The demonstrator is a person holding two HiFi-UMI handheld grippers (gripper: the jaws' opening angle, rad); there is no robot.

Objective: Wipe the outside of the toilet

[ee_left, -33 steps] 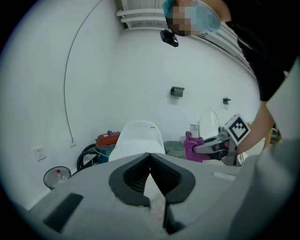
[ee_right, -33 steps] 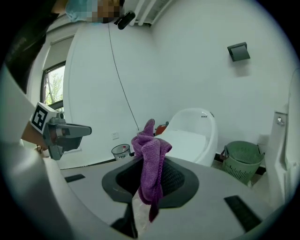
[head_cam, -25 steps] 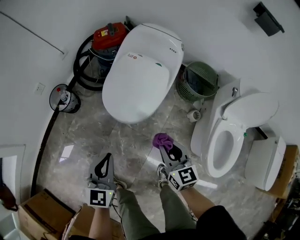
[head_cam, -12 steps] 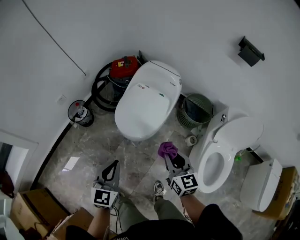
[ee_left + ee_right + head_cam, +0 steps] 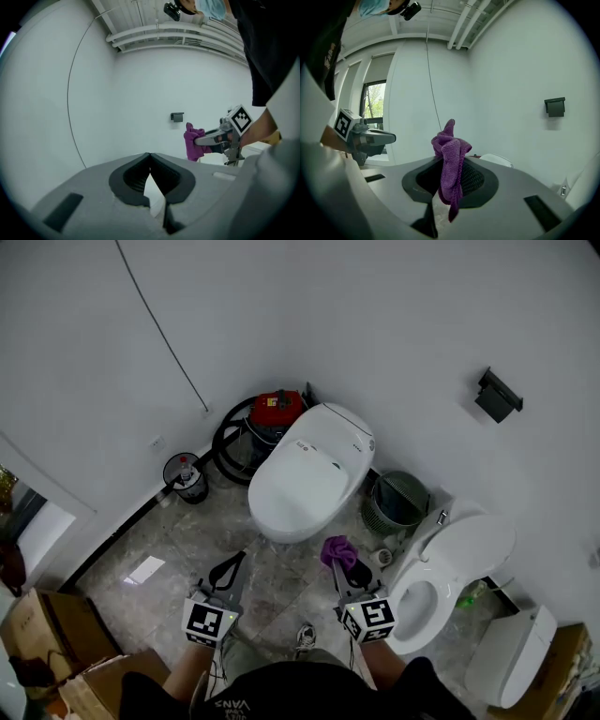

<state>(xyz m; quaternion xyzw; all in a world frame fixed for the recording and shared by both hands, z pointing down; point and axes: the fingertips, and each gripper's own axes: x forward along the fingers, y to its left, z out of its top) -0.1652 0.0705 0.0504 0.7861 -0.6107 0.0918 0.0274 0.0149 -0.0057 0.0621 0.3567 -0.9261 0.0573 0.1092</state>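
A white toilet (image 5: 309, 474) with its lid closed stands against the wall, ahead of both grippers. My right gripper (image 5: 336, 557) is shut on a purple cloth (image 5: 335, 548), held in the air short of the toilet's front. In the right gripper view the purple cloth (image 5: 450, 157) hangs bunched between the jaws, and the toilet's top (image 5: 497, 160) shows just beyond. My left gripper (image 5: 240, 557) is shut and holds nothing, to the left at the same height. Its jaws meet at the tips in the left gripper view (image 5: 150, 154), where the right gripper (image 5: 208, 138) also shows.
A second toilet (image 5: 445, 573) with raised lid stands at the right. Between the two toilets sits a green basket (image 5: 396, 501). A red vacuum (image 5: 278, 409) with black hose stands behind the closed toilet. Cardboard boxes (image 5: 37, 634) lie at lower left, and a black bracket (image 5: 497, 395) hangs on the wall.
The head view has pulled back and tilted up, so both toilets look smaller and farther. Both grippers keep their hold and spacing; the cloth stays in the right one.
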